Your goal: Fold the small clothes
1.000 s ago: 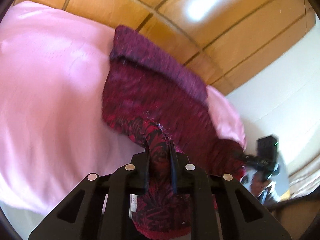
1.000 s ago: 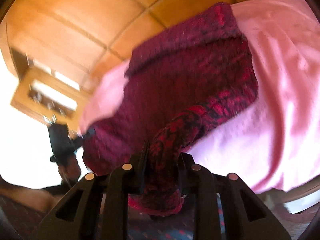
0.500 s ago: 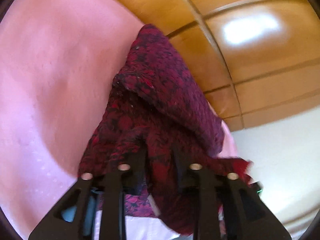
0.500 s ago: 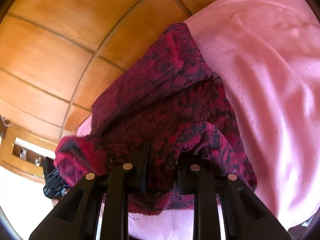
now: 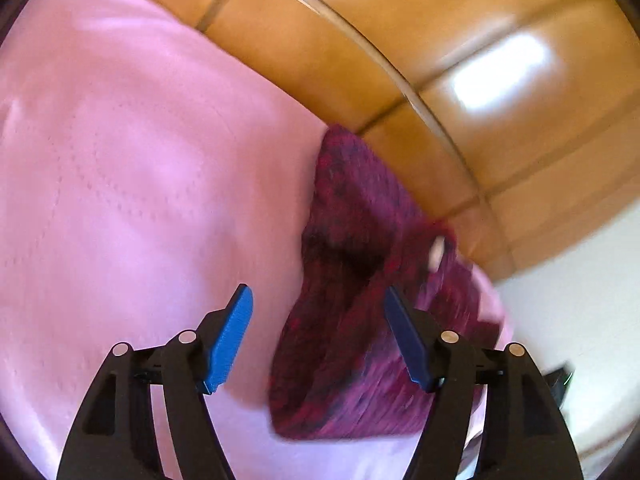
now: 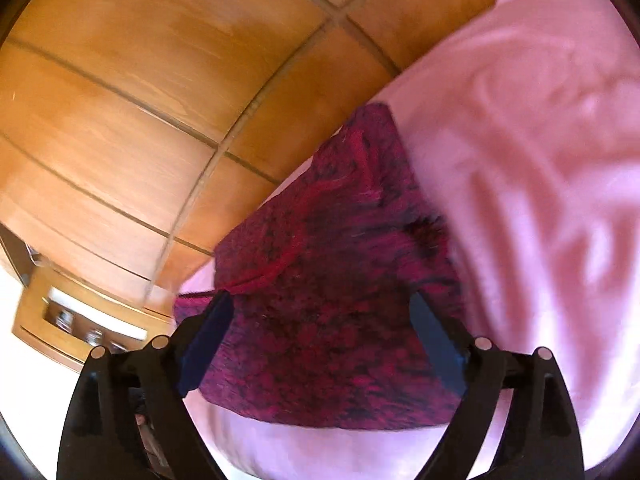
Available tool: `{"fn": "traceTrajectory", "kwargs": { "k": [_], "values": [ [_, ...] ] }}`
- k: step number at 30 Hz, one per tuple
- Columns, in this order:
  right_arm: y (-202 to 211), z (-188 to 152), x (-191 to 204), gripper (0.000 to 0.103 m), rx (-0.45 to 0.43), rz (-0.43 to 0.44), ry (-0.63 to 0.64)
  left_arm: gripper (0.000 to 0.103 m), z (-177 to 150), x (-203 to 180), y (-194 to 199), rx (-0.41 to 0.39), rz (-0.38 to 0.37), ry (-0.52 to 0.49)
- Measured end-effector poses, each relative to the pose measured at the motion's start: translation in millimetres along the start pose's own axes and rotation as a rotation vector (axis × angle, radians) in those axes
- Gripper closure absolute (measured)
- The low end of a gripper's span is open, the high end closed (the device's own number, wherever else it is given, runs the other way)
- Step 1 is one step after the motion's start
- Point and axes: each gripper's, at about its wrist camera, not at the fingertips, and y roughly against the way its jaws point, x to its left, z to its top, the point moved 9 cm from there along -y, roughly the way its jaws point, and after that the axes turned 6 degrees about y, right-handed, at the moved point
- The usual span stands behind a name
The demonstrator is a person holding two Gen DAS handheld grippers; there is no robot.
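- A fold is judged to be just laid down: the dark red knit garment (image 5: 360,320) is seen lying doubled over on the pink sheet (image 5: 120,160), near the edge that meets the wooden panelling (image 5: 440,60).
- The left gripper (image 5: 318,336) is shown with its jaws opening; the blue pads (image 5: 232,336) stand apart and nothing is pressed between them, though the garment's near edge lies in the gap, towards the right-hand pad.
- The right gripper (image 6: 320,336) is likewise opening, wider; the garment (image 6: 328,300) fills the space between its pads (image 6: 206,340) but is not pinched, so the cloth is taken as released.
- In the right view a raised red seam or trim is made out across the upper layer, and the near edge lies fairly straight across the sheet (image 6: 540,140).
- In the left view the top layer looks bunched, with a dark hollow at the crease and a small pale tag showing; the picture is blurred, so the neatness cannot be judged for certain.
- What is left, as a judgement: the layers may need smoothing, and perhaps a further fold to make a compact bundle.
- Around it: the panelling (image 6: 140,100) close behind the garment, and a wooden cabinet (image 6: 72,320) far left in the right view.
- Nothing on the sheet is seen to block the work; only the nearness of the panelling leaves little room beyond the garment.
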Motion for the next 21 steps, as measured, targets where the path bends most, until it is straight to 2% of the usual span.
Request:
{"fn": "traceTrajectory", "kwargs": {
  "k": [2,4,5,6,8,9,10,12,15,21],
  "values": [
    [6,-9,-6,0.014,0.017,-0.058,0.06,0.036,-22,0,0,0.037,-0.002,-0.092],
    [6,-25,-16,0.018,0.058,-0.136,0.13,0.036,-37,-2,-5,0.065,0.008,-0.162],
    [4,-34,-22,0.026,0.081,-0.161,0.156,0.036,-41,-3,-9,0.069,0.016,-0.186],
    [-2,-46,-26,0.039,0.117,-0.178,0.184,0.036,-45,-4,-12,0.073,0.022,-0.201],
    [-15,-61,-32,0.053,0.175,-0.209,0.218,0.059,-52,-6,-24,0.115,0.022,-0.221],
    [-17,-65,-34,0.063,0.175,-0.263,0.264,0.079,-54,-6,-32,0.141,0.026,-0.224],
    [-16,-67,-32,0.067,0.17,-0.289,0.297,0.085,-56,-5,-35,0.152,0.039,-0.226],
    [-11,-65,-33,0.085,0.17,-0.293,0.289,0.09,-56,-7,-32,0.146,0.045,-0.234],
    [5,-64,-25,0.089,0.165,-0.253,0.278,0.092,-62,-9,-21,0.152,0.039,-0.233],
    [23,-71,-7,0.09,0.165,-0.175,0.242,0.093,-89,-2,5,0.194,-0.006,-0.172]
  ]
}}
